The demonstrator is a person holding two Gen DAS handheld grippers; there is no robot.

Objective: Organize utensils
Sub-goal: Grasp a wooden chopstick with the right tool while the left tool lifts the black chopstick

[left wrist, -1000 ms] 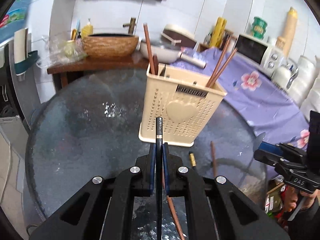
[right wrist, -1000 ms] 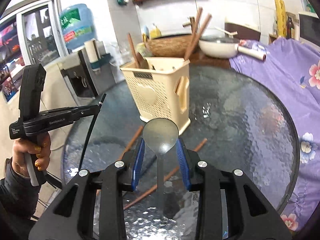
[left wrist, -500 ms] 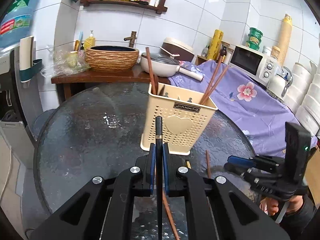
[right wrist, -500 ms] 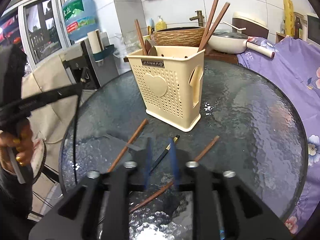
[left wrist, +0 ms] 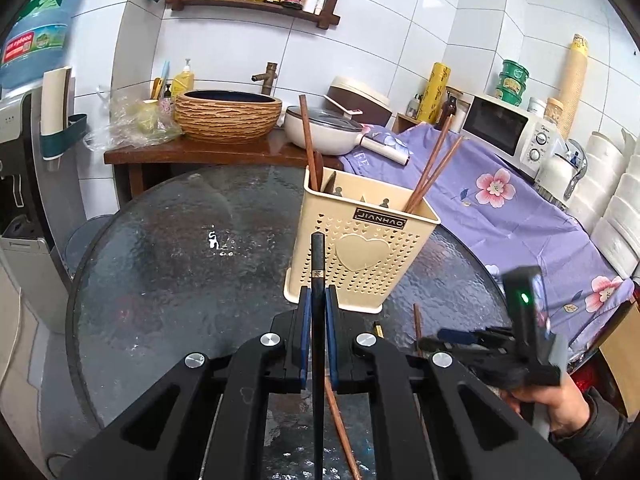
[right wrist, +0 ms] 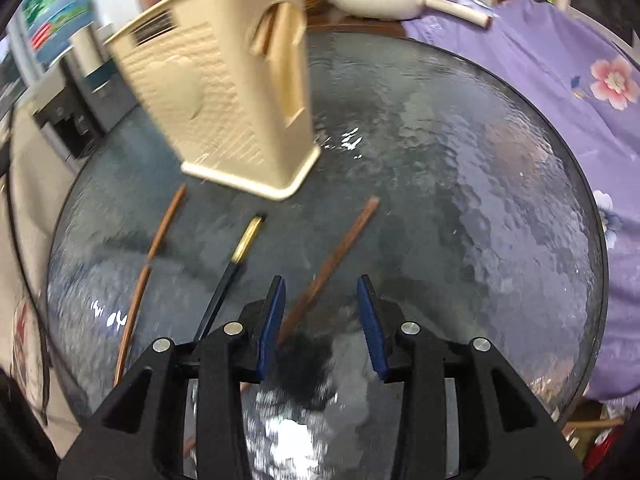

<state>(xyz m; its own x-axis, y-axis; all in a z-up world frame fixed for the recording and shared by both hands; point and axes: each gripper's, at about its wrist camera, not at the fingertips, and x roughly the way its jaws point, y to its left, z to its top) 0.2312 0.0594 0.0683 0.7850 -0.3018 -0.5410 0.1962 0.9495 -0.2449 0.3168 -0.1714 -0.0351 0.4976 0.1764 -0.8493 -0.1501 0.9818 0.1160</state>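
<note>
Black left gripper [left wrist: 316, 304] level, clamped on black chopstick [left wrist: 318, 264].

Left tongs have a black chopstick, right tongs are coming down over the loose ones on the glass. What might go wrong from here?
1. The right tongs, open, straddle only one end of the brown chopstick; gripped there, it may pivot or slip.
2. The black gold-banded chopstick lies close beside it and could be knocked.
3. The left tongs pinch the black chopstick with its long tail trailing behind, so it may swing near the beige utensil holder.
</note>
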